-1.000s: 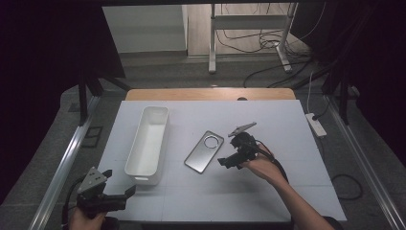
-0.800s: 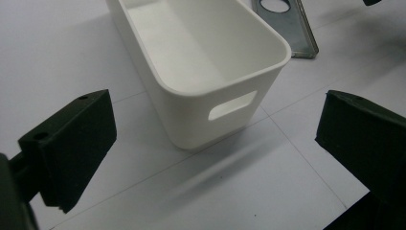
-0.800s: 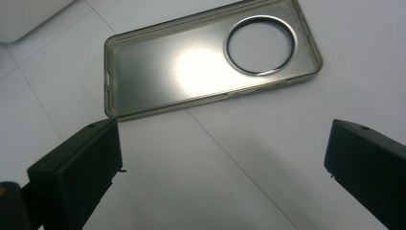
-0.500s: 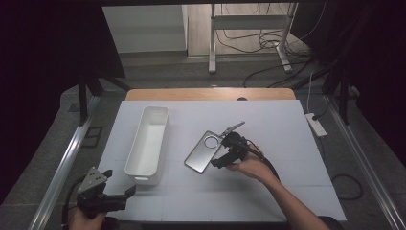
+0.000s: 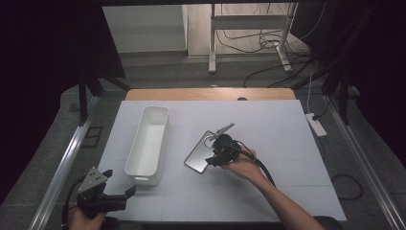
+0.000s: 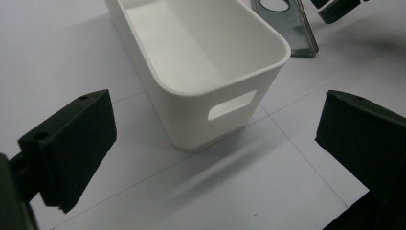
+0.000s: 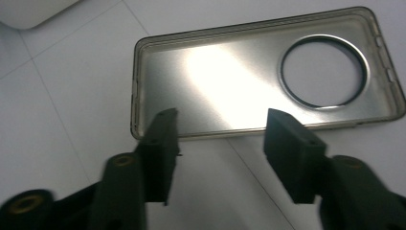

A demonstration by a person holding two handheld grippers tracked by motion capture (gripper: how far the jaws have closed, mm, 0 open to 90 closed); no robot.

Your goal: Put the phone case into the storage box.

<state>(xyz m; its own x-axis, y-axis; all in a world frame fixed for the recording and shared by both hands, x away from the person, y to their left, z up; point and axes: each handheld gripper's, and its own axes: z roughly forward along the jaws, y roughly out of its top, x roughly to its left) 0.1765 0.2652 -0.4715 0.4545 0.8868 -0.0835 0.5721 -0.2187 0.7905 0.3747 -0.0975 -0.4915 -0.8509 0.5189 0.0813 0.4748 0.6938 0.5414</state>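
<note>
High view, container: I saw the white bin (image 5: pixel 148 139) on the left half of the table (image 5: pixel 287 124), long axis running away from me, nothing inside it.
High view, task's thing: the phone case (image 5: pixel 203 152) lay flat just right of the bin, apart from it, long axis slanting from near-left to far-right, its round camera hole toward the far end.
High view, right gripper (image 5: pixel 214 155): it sat over the case's right long edge, near the near end.
High view, left gripper (image 5: pixel 125 191): held low at the table's near-left corner, pointing at the bin's near end.
Left gripper view, container: the bin's near end wall with its handle slot faced me, the inside bare; the case's corner showed beyond it.
Left gripper view, fingers (image 6: pixel 72 143): spread wide, nothing between them.
Right gripper view, task's thing: the case lay open side up, long axis across the frame, hole at the right.
Right gripper view, fingers (image 7: pixel 160 143): they had just been closing but stood apart, their tips at the case's near long rim, pressing on nothing that I could see.
</note>
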